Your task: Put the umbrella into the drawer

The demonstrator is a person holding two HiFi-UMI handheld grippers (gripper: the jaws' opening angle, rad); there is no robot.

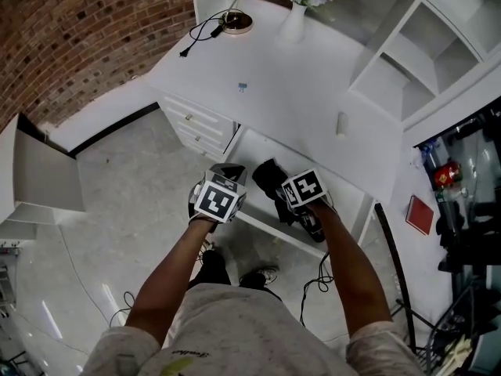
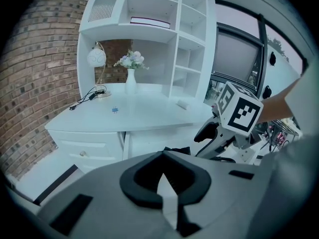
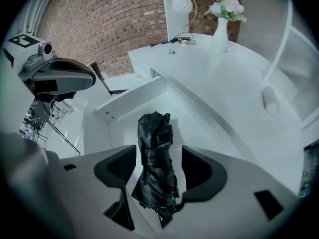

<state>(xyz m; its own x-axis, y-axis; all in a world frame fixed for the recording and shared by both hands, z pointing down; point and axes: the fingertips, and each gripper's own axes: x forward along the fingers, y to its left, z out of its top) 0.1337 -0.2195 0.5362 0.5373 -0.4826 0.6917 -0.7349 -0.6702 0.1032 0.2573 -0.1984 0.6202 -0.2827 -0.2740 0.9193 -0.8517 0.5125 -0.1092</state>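
The folded black umbrella (image 3: 155,153) lies inside the open drawer (image 3: 124,103), pointing toward the drawer's back. The right tool (image 3: 158,156) is over the drawer with its jaws wide on either side of the umbrella. The left tool (image 2: 162,176), jaws pressed together and empty, hangs just beside the drawer's left front corner

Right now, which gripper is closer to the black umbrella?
Right. The right gripper has its jaws either side of the umbrella; the left gripper, shut and empty, is off to its left.
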